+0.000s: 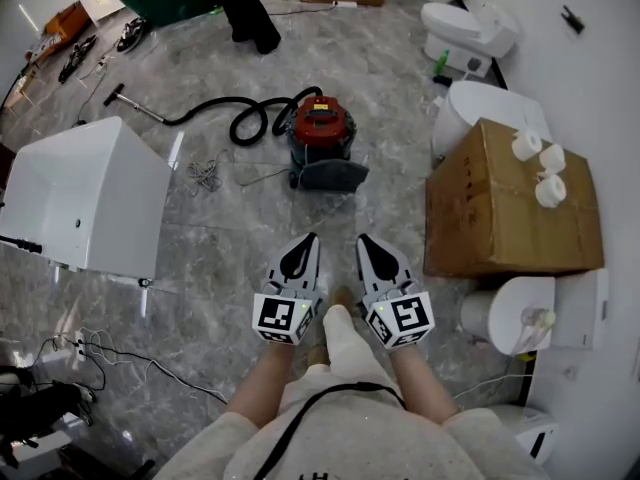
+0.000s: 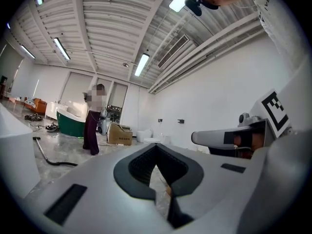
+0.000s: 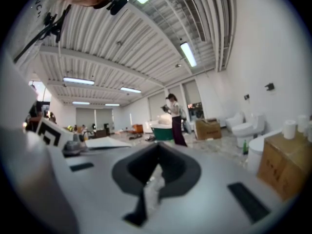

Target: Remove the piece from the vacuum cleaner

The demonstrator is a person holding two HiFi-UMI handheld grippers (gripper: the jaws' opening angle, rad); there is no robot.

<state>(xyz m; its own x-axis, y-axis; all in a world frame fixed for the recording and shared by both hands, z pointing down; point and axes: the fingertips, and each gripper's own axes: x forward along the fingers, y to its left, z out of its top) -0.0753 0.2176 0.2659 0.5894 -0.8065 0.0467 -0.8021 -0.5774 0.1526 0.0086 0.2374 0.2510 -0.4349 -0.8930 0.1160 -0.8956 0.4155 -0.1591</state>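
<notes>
Jaws closed, vacuum cleaner upright, hose trailing left

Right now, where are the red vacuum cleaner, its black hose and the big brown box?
vacuum cleaner (image 1: 322, 126): head view, its red top.
black hose (image 1: 205, 106): head view, the stretch lying on the floor.
brown box (image 1: 500, 208): head view, its top face.

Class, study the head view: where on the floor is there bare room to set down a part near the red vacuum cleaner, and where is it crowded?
Free: the marble floor between the vacuum cleaner, large white fixture and cardboard box. Crowded: the hose and loose wire left of the vacuum cleaner.
</notes>
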